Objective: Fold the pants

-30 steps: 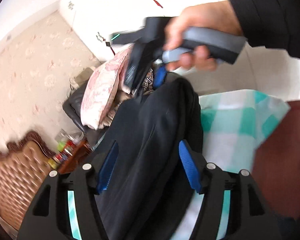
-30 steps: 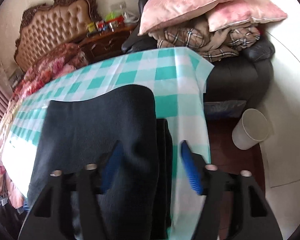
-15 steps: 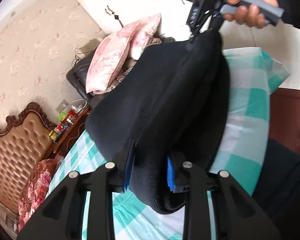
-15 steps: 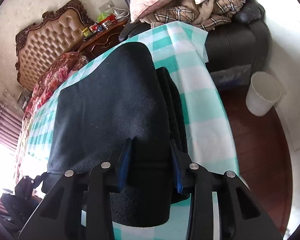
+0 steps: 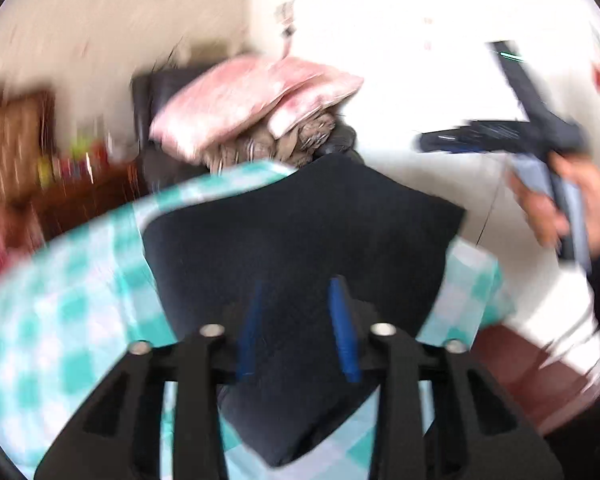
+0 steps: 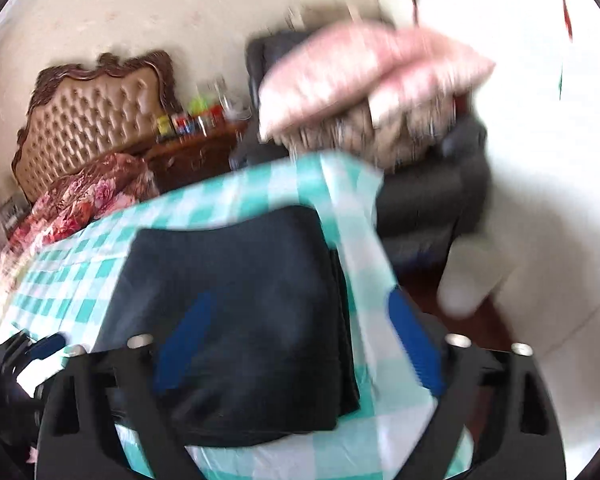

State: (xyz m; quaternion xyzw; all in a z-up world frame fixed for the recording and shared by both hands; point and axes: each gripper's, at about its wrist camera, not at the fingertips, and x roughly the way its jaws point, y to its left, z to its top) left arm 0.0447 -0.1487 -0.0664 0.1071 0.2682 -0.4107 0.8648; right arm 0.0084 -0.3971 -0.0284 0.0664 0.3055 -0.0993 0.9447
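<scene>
Nothing here can be read. Both views are smeared by motion, and the small bottles (image 6: 188, 122) on the wooden side table (image 6: 196, 148) by the headboard show only blurs of colour, no letters or numbers I could make out.

pants (image 6: 240, 312): 1 | grippers: 2 | pink pillows (image 6: 364, 76): 2 | checked tablecloth (image 6: 80, 264): 1 | headboard (image 6: 92, 120): 1

Left claw (image 5: 298, 326) narrow, pinching dark cloth; right claw (image 6: 300, 344) has just sprung wide, empty.
</scene>
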